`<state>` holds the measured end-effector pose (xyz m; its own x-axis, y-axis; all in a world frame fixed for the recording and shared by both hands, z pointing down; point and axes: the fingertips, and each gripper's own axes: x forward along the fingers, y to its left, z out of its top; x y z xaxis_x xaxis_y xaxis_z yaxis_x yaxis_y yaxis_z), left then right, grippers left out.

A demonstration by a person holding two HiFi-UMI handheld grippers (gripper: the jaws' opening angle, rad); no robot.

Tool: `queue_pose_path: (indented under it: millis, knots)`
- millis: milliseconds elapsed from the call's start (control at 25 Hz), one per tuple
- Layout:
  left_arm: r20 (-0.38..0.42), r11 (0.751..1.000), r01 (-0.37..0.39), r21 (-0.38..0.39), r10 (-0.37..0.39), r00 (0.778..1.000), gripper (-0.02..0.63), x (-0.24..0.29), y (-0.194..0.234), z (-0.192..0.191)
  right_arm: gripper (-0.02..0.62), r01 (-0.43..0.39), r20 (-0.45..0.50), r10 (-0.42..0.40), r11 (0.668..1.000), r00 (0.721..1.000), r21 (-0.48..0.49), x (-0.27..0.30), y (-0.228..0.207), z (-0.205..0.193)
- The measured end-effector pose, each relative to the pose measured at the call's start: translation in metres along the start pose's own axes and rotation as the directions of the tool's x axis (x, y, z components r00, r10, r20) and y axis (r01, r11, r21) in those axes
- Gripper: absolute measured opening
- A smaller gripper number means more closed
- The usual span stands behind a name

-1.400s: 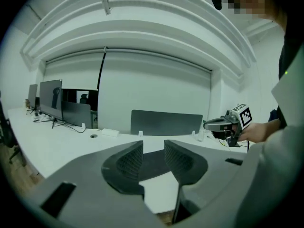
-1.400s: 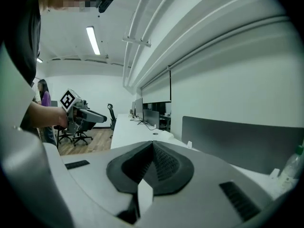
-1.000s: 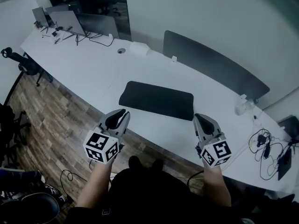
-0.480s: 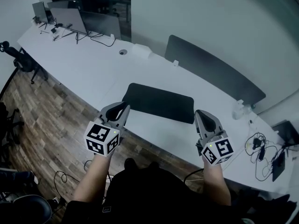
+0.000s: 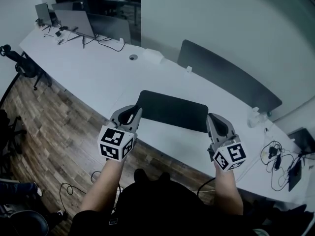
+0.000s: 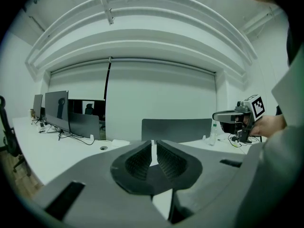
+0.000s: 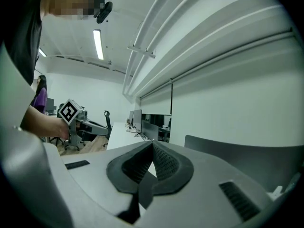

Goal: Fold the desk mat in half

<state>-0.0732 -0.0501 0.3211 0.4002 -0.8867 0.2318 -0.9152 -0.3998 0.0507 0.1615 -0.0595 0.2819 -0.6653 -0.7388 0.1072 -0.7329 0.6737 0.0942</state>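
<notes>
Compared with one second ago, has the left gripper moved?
Yes. The left gripper moved forward, closer to the near left corner of the mat.

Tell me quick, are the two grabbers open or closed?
Left gripper: open just a thin gap, holding nothing.
Right gripper: closed, holding nothing.

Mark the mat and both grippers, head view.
mat (image 5: 172,111), head view, middle of its top face.
left gripper (image 5: 138,110), head view, between the fingertips.
right gripper (image 5: 212,116), head view, between the fingertips.
</notes>
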Motion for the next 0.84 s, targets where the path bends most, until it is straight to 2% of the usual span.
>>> queue_pose_path:
  millis: [200,440,600,840]
  knots:
    - [0.022,0.999,-0.029,0.016,0.028,0.999,0.038,-0.003,0.011,0.004,0.000,-0.026,-0.016,0.026,0.999,1.000,0.019,0.014,0.014,-0.005]
    - [0.009,0.998,-0.059,-0.018,0.059,0.998,0.038,-0.009,0.028,-0.005,0.000,-0.025,-0.018,0.025,1.000,1.000,0.002,0.013,0.017,-0.003]
    - [0.003,0.998,-0.057,-0.024,0.057,0.998,0.038,-0.010,0.030,-0.007,0.000,-0.001,-0.029,0.002,1.000,1.000,0.023,0.009,0.011,-0.008]
    - [-0.010,0.998,-0.051,-0.034,0.051,0.999,0.038,-0.015,0.026,-0.014,0.000,-0.014,-0.024,0.014,1.000,1.000,0.024,0.007,0.017,-0.006]
